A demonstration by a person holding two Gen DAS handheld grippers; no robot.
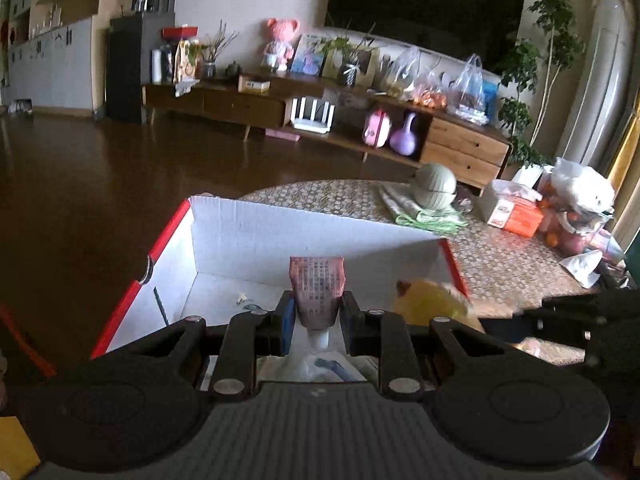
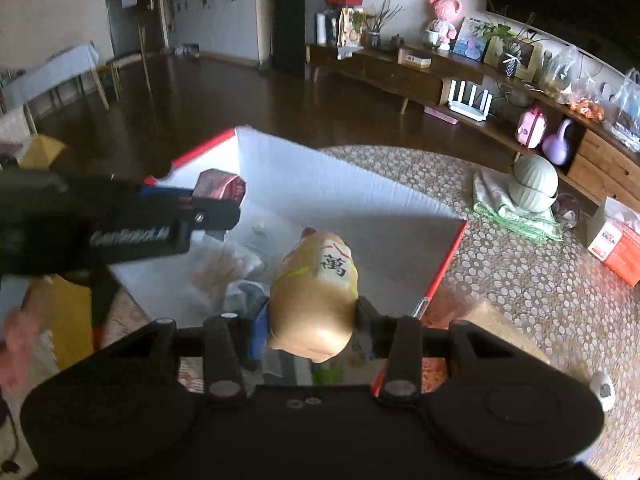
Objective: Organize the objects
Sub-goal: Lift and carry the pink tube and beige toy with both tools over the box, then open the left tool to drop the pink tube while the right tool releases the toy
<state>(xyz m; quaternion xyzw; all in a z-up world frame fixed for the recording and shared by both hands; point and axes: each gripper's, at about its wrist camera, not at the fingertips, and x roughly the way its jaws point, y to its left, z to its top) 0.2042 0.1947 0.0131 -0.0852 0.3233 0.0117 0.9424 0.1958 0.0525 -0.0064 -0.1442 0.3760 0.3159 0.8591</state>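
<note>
With our left gripper [image 1: 316,312] clamping the tube [image 1: 317,290] and right gripper [image 2: 310,320] gripping the figurine [image 2: 314,300], we should lower both toward twelve o'clock, inside the box [image 1: 280,236].

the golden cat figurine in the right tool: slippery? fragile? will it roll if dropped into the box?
Golden cat figurine looks glossy and rounded, so the right tool, pinching its curved sides, may slip. The glazed-looking shell suggests ceramic or hard plastic: probably rigid, possibly chip-prone. Its egg-like body would likely roll or tip if released on its side over the white box.
</note>
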